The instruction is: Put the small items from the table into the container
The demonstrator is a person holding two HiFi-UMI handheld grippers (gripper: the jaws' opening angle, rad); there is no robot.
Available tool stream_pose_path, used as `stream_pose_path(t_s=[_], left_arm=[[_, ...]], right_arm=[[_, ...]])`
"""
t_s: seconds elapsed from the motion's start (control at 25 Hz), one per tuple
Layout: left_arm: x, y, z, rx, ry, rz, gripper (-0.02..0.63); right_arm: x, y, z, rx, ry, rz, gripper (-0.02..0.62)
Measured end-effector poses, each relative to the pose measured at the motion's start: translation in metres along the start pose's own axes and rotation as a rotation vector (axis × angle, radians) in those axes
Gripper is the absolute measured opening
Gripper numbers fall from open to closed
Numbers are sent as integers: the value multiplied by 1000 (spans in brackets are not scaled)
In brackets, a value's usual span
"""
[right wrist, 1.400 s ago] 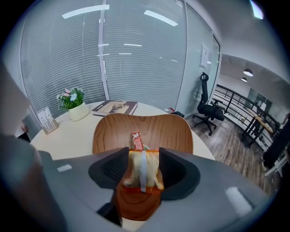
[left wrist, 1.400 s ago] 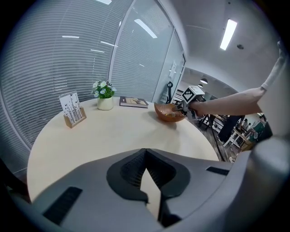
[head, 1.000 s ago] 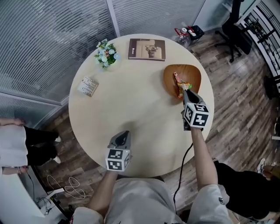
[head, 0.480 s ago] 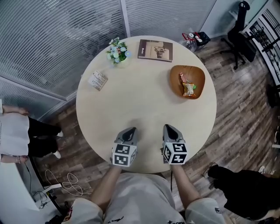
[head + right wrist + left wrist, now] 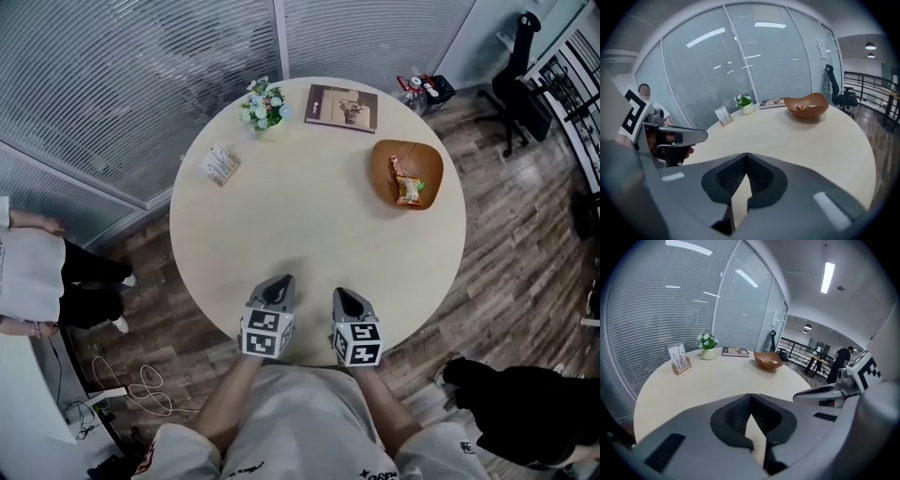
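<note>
A wooden bowl [image 5: 409,161] stands at the table's right side, with colourful snack packets [image 5: 408,185] lying in it. The bowl [image 5: 768,361] shows far ahead in the left gripper view, and the same bowl [image 5: 806,106] in the right gripper view. My left gripper [image 5: 280,281] and right gripper [image 5: 342,293] rest side by side at the near table edge, far from the bowl. Each is shut, jaws tip to tip with nothing between them: left gripper [image 5: 750,396], right gripper [image 5: 746,155].
On the round table [image 5: 309,234], a small flower pot [image 5: 262,105] and a book [image 5: 342,107] sit at the far side. A card holder [image 5: 220,163] stands far left. A seated person [image 5: 42,281] is at the left; an office chair [image 5: 516,66] at the far right.
My right gripper has pulled back from the bowl to the near table edge, beside the left one. The snack packets stay in the bowl. The left gripper shifted slightly.
</note>
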State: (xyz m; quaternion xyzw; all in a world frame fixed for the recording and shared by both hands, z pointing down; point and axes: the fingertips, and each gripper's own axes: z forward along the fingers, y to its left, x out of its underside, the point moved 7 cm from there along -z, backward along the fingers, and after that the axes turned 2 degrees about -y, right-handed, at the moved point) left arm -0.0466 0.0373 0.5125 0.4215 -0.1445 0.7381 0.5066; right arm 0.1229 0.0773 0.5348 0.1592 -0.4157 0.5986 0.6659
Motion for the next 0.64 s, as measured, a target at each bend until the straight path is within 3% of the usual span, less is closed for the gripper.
stream_pose_path(t_s=[0.64], left_arm=[[8, -4, -11, -7, -4, -7, 6]], right_arm=[[6, 15, -8, -14, 9, -25, 2]])
